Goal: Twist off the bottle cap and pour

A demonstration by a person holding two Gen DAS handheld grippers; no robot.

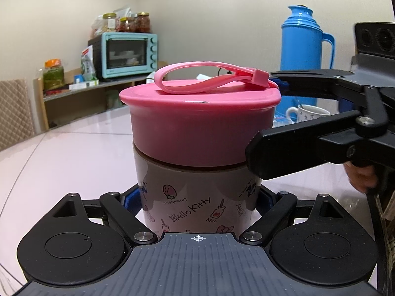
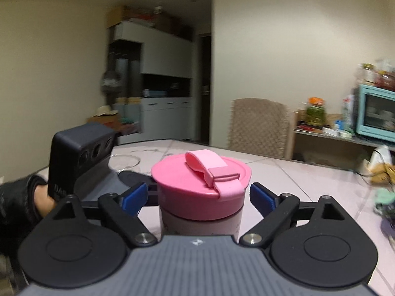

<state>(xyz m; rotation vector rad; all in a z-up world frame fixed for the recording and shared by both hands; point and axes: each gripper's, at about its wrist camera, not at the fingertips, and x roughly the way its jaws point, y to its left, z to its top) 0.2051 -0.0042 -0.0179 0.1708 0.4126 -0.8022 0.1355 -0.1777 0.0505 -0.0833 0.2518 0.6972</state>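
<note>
A Hello Kitty bottle (image 1: pixel 197 204) stands upright on the pale table (image 1: pixel 61 153), topped by a pink screw cap (image 1: pixel 202 125) with a pink strap. My left gripper (image 1: pixel 200 197) is shut on the bottle's body, blue pads pressed to both sides. My right gripper (image 2: pixel 198 197) is open around the pink cap (image 2: pixel 201 180), its blue pads (image 2: pixel 134 197) a small gap off each side. It comes in from the right in the left wrist view (image 1: pixel 276 123), at cap height. In the right wrist view the bottle's body (image 2: pixel 200 224) shows just below the cap.
A blue thermos (image 1: pixel 305 56) and a white mug (image 1: pixel 308 113) stand behind the bottle on the right. A teal toaster oven (image 1: pixel 128 54) and jars sit on a shelf at the back. A woven chair (image 2: pixel 259 125) stands at the table's far edge.
</note>
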